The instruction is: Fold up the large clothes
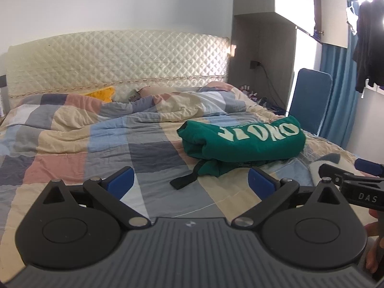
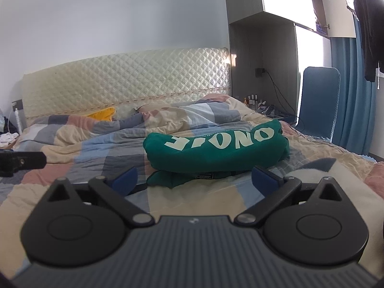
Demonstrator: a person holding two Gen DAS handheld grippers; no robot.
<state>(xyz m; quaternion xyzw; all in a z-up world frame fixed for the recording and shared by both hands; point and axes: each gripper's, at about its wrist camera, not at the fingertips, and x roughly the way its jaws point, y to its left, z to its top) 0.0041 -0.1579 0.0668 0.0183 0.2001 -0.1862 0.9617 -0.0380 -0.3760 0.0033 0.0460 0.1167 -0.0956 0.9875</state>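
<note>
A green sweatshirt (image 1: 242, 141) with pale letters lies folded in a thick bundle on the bed. It also shows in the right wrist view (image 2: 216, 148). A dark strap or cuff (image 1: 183, 180) sticks out from under its near left edge. My left gripper (image 1: 190, 180) is open and empty, a short way in front of the bundle and to its left. My right gripper (image 2: 194, 177) is open and empty, just in front of the bundle. The right gripper's finger also shows in the left wrist view (image 1: 352, 180).
The bed has a rumpled checked quilt (image 1: 100, 141) and a cream quilted headboard (image 1: 120, 60). A yellow cloth (image 1: 103, 93) lies near the pillows. A blue chair (image 2: 319, 100) stands past the right side. A grey niche shelf (image 2: 264, 72) with small bottles is behind.
</note>
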